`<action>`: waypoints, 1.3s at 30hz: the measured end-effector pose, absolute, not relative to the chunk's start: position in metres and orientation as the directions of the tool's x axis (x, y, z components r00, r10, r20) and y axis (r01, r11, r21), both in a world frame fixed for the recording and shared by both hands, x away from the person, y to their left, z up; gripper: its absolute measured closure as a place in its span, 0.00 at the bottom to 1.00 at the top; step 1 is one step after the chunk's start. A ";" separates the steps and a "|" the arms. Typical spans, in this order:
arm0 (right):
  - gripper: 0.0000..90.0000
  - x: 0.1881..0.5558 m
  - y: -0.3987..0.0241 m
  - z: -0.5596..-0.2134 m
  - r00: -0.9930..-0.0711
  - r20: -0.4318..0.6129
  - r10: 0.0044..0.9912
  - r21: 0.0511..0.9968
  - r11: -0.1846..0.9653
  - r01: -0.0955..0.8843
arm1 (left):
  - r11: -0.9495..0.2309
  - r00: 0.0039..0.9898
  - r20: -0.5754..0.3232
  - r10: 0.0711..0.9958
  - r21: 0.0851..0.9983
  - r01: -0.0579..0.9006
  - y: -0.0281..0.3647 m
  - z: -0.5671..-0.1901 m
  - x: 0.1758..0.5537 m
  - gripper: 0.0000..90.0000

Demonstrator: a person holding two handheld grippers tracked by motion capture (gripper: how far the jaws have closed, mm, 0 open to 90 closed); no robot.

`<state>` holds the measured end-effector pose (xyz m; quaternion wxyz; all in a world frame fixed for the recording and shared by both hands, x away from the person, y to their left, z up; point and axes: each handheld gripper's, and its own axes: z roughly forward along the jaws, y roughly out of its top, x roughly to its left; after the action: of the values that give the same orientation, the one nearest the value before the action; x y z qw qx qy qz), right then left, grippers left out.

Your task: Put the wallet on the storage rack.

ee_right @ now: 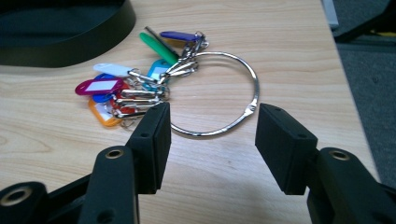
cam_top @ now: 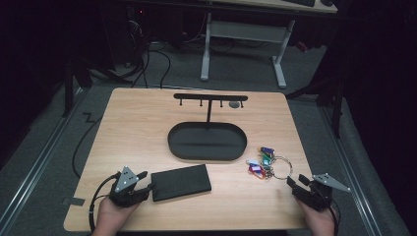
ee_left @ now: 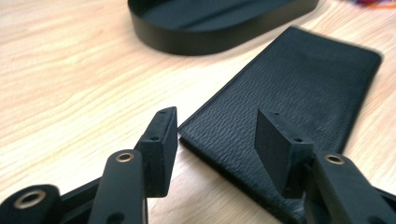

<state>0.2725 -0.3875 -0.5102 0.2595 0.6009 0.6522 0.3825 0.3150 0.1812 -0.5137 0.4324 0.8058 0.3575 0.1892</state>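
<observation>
Tray: I see the black oval tray (cam_top: 207,141) ahead of both grippers, nothing visible inside.
Left gripper (ee_left: 215,140): wide open, holding nothing; wallet (ee_left: 299,98) just ahead, its near corner between the jaws.
Right gripper (ee_right: 211,135): wide open, holding nothing; key ring (ee_right: 224,93) just ahead.
Unclear: small grey item on stand (cam_top: 210,98).

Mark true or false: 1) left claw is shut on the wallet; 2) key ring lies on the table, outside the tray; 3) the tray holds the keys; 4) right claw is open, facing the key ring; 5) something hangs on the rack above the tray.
1) False. The left claw is open; the black wallet lies flat on the table, its near end between the jaws, with no pad pressing on it.
2) True. The key ring with its coloured tags rests on the wood, right of the oval tray.
3) False. The tray is empty.
4) True. The right claw stands open just short of the ring.
5) True. One small dark thing hangs on the rack; what it is can't be told.
</observation>
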 end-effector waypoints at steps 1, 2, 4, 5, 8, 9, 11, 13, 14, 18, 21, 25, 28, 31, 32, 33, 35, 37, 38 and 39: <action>0.50 0.272 -0.388 -0.510 -0.143 0.121 0.982 0.811 -0.015 0.585 | -0.370 0.673 -0.004 0.740 0.832 0.412 0.181 -0.514 0.315 0.55; 0.50 0.275 -0.384 -0.511 -0.160 0.111 0.981 0.815 0.003 0.580 | -0.384 0.672 0.009 0.740 0.826 0.413 0.180 -0.515 0.316 0.55; 0.50 0.277 -0.382 -0.512 -0.171 0.112 0.979 0.812 0.009 0.584 | -0.390 0.680 0.015 0.733 0.829 0.402 0.179 -0.515 0.316 0.56; 0.50 0.278 -0.381 -0.513 -0.180 0.111 0.977 0.813 0.015 0.583 | -0.395 0.681 0.021 0.732 0.828 0.398 0.178 -0.514 0.316 0.56; 0.50 0.277 -0.379 -0.513 -0.197 0.109 0.974 0.813 0.027 0.582 | -0.404 0.683 0.032 0.730 0.825 0.394 0.176 -0.515 0.316 0.56; 0.50 0.277 -0.378 -0.513 -0.198 0.108 0.974 0.812 0.028 0.583 | -0.406 0.683 0.030 0.730 0.823 0.397 0.176 -0.516 0.317 0.56; 0.50 0.277 -0.378 -0.512 -0.202 0.103 0.974 0.814 0.034 0.579 | -0.405 0.681 0.030 0.731 0.822 0.399 0.176 -0.516 0.317 0.56; 0.50 0.277 -0.378 -0.512 -0.205 0.101 0.974 0.816 0.037 0.577 | -0.404 0.678 0.028 0.734 0.821 0.404 0.177 -0.516 0.317 0.56; 0.50 0.278 -0.378 -0.511 -0.204 0.100 0.974 0.818 0.036 0.575 | -0.408 0.676 0.026 0.736 0.814 0.413 0.178 -0.517 0.317 0.56; 0.51 0.281 -0.376 -0.512 -0.215 0.098 0.972 0.817 0.045 0.576 | -0.426 0.675 0.049 0.736 0.809 0.405 0.177 -0.515 0.314 0.61; 0.52 0.282 -0.373 -0.510 -0.227 0.095 0.969 0.818 0.054 0.572 | -0.424 0.673 0.051 0.738 0.810 0.404 0.177 -0.515 0.312 0.66; 0.56 0.287 -0.367 -0.507 -0.261 0.103 0.960 0.823 0.065 0.564 | -0.429 0.647 0.061 0.760 0.796 0.428 0.184 -0.517 0.305 0.75; 0.58 0.293 -0.361 -0.505 -0.282 0.108 0.953 0.825 0.072 0.560 | -0.437 0.641 0.066 0.765 0.784 0.441 0.188 -0.519 0.301 0.84; 0.60 0.300 -0.356 -0.505 -0.309 0.115 0.944 0.825 0.082 0.559 | -0.471 0.646 0.092 0.758 0.762 0.444 0.189 -0.521 0.299 0.93; 0.60 0.301 -0.353 -0.505 -0.314 0.119 0.942 0.823 0.083 0.562 | -0.480 0.649 0.096 0.755 0.755 0.447 0.188 -0.522 0.299 0.96; 0.60 0.303 -0.351 -0.505 -0.321 0.116 0.940 0.822 0.091 0.562 | -0.489 0.653 0.099 0.751 0.748 0.449 0.187 -0.523 0.298 0.97; 0.60 0.304 -0.350 -0.505 -0.329 0.110 0.938 0.822 0.100 0.561 | -0.500 0.656 0.107 0.747 0.741 0.449 0.185 -0.524 0.297 0.99; 0.60 0.305 -0.347 -0.505 -0.342 0.105 0.934 0.822 0.112 0.559 | -0.530 0.668 0.127 0.733 0.722 0.445 0.182 -0.526 0.295 1.00; 0.60 0.305 -0.347 -0.504 -0.342 0.109 0.933 0.822 0.109 0.559 | -0.536 0.672 0.129 0.729 0.719 0.443 0.180 -0.527 0.295 1.00; 0.60 0.305 -0.347 -0.504 -0.342 0.109 0.933 0.822 0.109 0.559 | -0.536 0.674 0.127 0.727 0.718 0.443 0.179 -0.528 0.294 1.00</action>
<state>0.3051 -0.3470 -0.5044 0.2281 0.5262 0.7089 0.4105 0.2944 0.1788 -0.5277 0.3369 0.8507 0.3439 0.2111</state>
